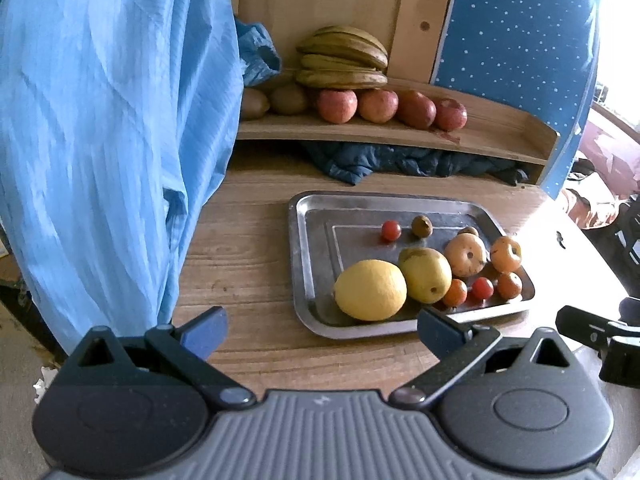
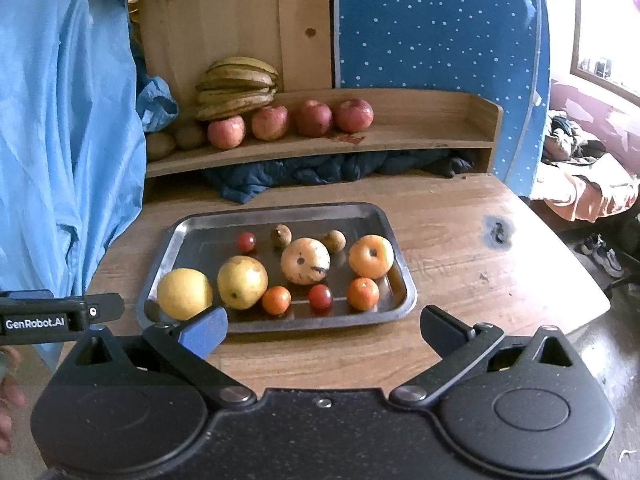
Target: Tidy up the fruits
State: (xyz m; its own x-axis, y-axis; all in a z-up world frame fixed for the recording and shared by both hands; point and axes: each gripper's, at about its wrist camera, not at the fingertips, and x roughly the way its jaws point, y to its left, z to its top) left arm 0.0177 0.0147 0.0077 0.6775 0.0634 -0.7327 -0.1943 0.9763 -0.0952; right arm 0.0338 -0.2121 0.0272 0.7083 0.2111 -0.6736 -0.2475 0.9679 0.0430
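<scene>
fingers [image 2: 204,330] spread wide on both – empty, short of the tray [image 2: 160,264]

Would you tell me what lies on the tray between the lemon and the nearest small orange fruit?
The yellow-green pear sits between the lemon and the small orange fruit, clearest in the right wrist view.

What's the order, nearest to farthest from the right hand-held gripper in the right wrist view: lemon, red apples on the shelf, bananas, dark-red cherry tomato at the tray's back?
1. Lemon, tray's near-left corner, just ahead of the open right hand-held gripper.
2. Dark-red cherry tomato, back-left of the tray.
3. Red apples, in a row on the wooden shelf.
4. Bananas, stacked behind and above the left apples.
</scene>
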